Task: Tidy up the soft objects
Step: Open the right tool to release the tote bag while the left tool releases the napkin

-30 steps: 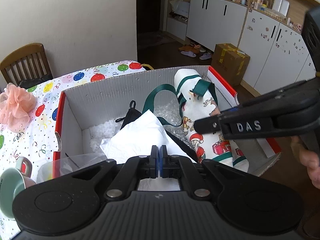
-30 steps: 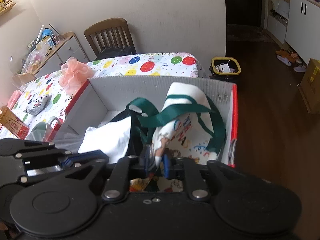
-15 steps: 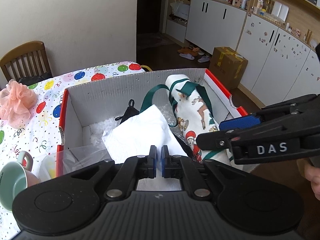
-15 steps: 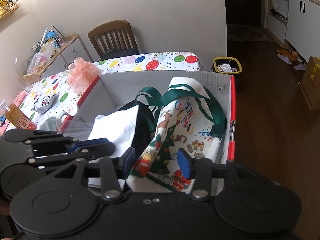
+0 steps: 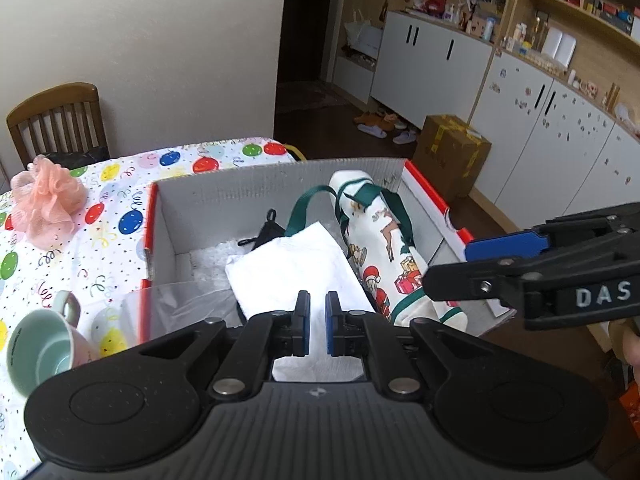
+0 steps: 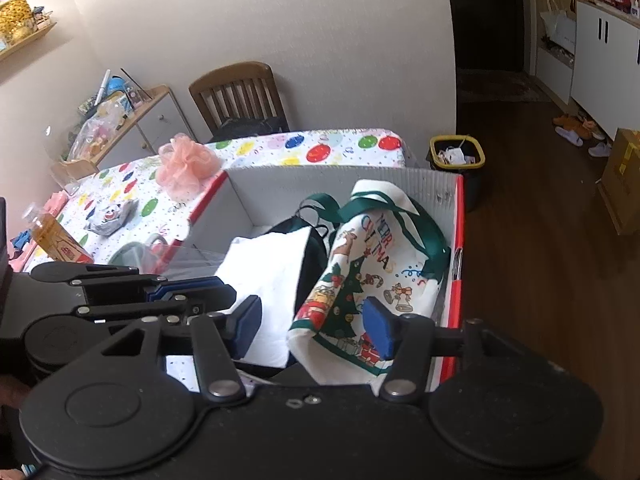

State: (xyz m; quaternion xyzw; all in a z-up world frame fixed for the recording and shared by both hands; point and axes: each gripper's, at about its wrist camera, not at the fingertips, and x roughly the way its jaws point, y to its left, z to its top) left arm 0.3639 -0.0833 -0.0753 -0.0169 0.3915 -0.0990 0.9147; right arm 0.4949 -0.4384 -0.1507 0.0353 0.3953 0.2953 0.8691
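Note:
A white cardboard box with red edges (image 5: 224, 196) (image 6: 320, 184) holds a folded white cloth (image 5: 296, 268) (image 6: 272, 276), a black item (image 5: 266, 232) and a Christmas-print tote bag with green straps (image 5: 384, 248) (image 6: 372, 264). My left gripper (image 5: 316, 322) hovers over the white cloth, its jaws a narrow gap apart and empty. My right gripper (image 6: 314, 320) is wide open above the near end of the tote bag, not touching it. A pink mesh pouf (image 5: 46, 200) (image 6: 186, 166) lies on the table left of the box.
The table has a balloon-print cloth (image 5: 120, 208). A green mug (image 5: 40, 344), a clear plastic bag (image 5: 168, 300), a drink bottle (image 6: 52, 236) and a small wrapped item (image 6: 110, 216) sit left of the box. A wooden chair (image 6: 240, 96) stands behind; a bin (image 6: 456, 152) is on the floor.
My right gripper let go of the tote bag, opened wide and drew back. My left gripper's jaws parted slightly off the white cloth and lifted a little.

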